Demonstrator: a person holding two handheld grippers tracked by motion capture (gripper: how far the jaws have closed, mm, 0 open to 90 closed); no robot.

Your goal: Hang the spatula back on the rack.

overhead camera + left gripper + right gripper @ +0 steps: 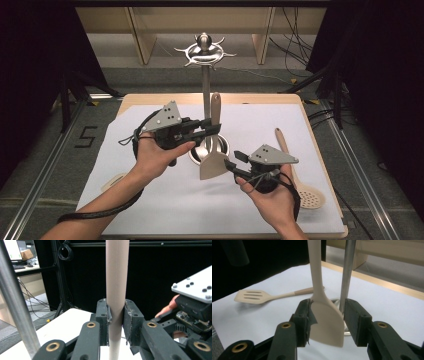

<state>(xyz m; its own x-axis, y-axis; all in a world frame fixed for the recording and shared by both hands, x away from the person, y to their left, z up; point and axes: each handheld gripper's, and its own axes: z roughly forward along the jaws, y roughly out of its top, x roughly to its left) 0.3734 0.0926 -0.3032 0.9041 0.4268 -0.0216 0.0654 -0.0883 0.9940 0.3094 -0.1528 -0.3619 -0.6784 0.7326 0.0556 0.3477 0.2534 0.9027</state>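
A beige spatula (214, 162) stands upright beside the metal utensil stand (205, 85), blade down. My left gripper (212, 129) is shut on its handle (117, 277), with both pads pressed against the shaft. My right gripper (231, 164) comes in from the lower right at blade height. In the right gripper view its jaws (327, 322) stand open on either side of the blade (324, 312), and a narrow gap shows at the right pad. The stand's pole (347, 272) rises just behind the blade.
A slotted beige turner (253, 296) lies on the white sheet (165, 205) at the left, partly under my left forearm. A perforated beige spoon (310, 195) lies at the right by the table's edge. The stand's hooked top (202, 50) spreads above the pole, and its round base (226, 145) sits mid-table.
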